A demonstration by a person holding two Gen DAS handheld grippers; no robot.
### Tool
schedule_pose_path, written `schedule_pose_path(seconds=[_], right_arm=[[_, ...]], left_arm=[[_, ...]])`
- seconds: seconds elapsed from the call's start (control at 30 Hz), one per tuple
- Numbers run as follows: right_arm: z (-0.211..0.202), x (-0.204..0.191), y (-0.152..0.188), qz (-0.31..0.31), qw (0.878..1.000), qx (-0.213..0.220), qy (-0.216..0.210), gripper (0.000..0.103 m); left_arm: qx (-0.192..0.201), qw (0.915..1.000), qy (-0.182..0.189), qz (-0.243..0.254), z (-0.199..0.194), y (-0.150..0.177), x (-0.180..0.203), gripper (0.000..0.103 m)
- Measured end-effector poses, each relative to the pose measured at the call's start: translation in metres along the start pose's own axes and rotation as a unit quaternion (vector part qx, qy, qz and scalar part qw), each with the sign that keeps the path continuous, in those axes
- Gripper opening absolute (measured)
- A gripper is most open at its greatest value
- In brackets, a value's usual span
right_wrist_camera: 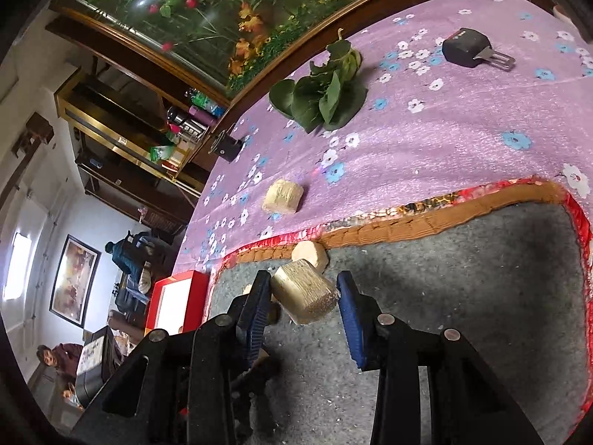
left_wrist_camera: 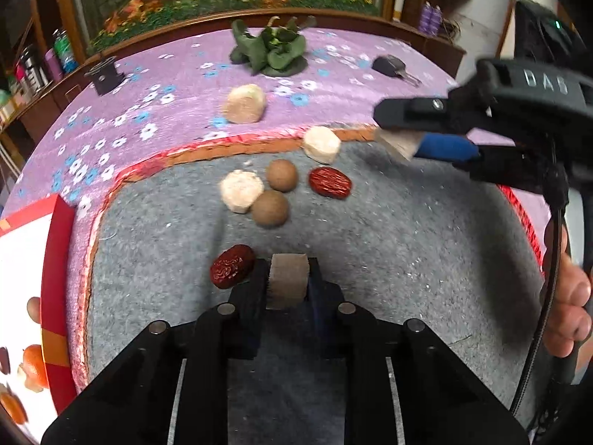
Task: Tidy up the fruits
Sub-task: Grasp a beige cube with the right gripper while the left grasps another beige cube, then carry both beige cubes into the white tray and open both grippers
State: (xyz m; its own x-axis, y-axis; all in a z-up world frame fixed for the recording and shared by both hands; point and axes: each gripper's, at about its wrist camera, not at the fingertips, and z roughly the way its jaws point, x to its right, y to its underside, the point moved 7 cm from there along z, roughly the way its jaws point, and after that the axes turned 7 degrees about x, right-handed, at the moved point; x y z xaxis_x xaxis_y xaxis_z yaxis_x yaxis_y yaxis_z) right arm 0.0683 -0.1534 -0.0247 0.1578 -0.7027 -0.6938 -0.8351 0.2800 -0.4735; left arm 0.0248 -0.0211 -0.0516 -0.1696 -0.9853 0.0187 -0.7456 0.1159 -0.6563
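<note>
My left gripper [left_wrist_camera: 288, 282] is shut on a beige chunk [left_wrist_camera: 288, 284] low over the grey mat [left_wrist_camera: 389, 244]. My right gripper [right_wrist_camera: 302, 296] is shut on another beige chunk [right_wrist_camera: 305, 293], held tilted above the mat's far edge; it also shows in the left wrist view [left_wrist_camera: 402, 142]. On the mat lie two red dates [left_wrist_camera: 232, 266] [left_wrist_camera: 330, 182], two brown round fruits [left_wrist_camera: 281, 174] [left_wrist_camera: 270, 208] and two pale chunks [left_wrist_camera: 241, 190] [left_wrist_camera: 321, 144]. One more pale chunk [left_wrist_camera: 244, 104] lies on the purple cloth, also seen from the right wrist [right_wrist_camera: 283, 196].
A red-edged box [left_wrist_camera: 55, 296] stands at the mat's left. Green leaves [left_wrist_camera: 270, 50], a black key [left_wrist_camera: 393, 66] and a small black block [left_wrist_camera: 105, 76] lie on the purple floral cloth [left_wrist_camera: 166, 74]. A wooden rail runs behind.
</note>
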Motion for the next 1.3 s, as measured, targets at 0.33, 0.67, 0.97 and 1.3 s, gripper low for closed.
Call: schedule_pose_path(seconds=[0.33, 0.67, 0.97, 1.3], right_arm=[[0.011, 0.001, 0.009, -0.004, 1.000, -0.018, 0.010, 0.038], [0.000, -0.014, 0.004, -0.066, 0.996, 0.028, 0.043, 0.038], [0.006, -0.025, 0.011, -0.057, 0.998, 0.016, 0.023, 0.038], [0.052, -0.152, 0.071, -0.152, 0.985, -0.059, -0.048, 0.037]], left_arm=[[0.045, 0.9989, -0.010, -0.008, -0.051, 0.016, -0.015, 0.017], [0.057, 0.9983, -0.010, -0.004, -0.062, 0.005, -0.022, 0.017], [0.075, 0.9968, -0.028, -0.005, -0.081, 0.010, -0.042, 0.017], [0.125, 0.9825, -0.136, -0.027, -0.122, 0.013, -0.131, 0.017]])
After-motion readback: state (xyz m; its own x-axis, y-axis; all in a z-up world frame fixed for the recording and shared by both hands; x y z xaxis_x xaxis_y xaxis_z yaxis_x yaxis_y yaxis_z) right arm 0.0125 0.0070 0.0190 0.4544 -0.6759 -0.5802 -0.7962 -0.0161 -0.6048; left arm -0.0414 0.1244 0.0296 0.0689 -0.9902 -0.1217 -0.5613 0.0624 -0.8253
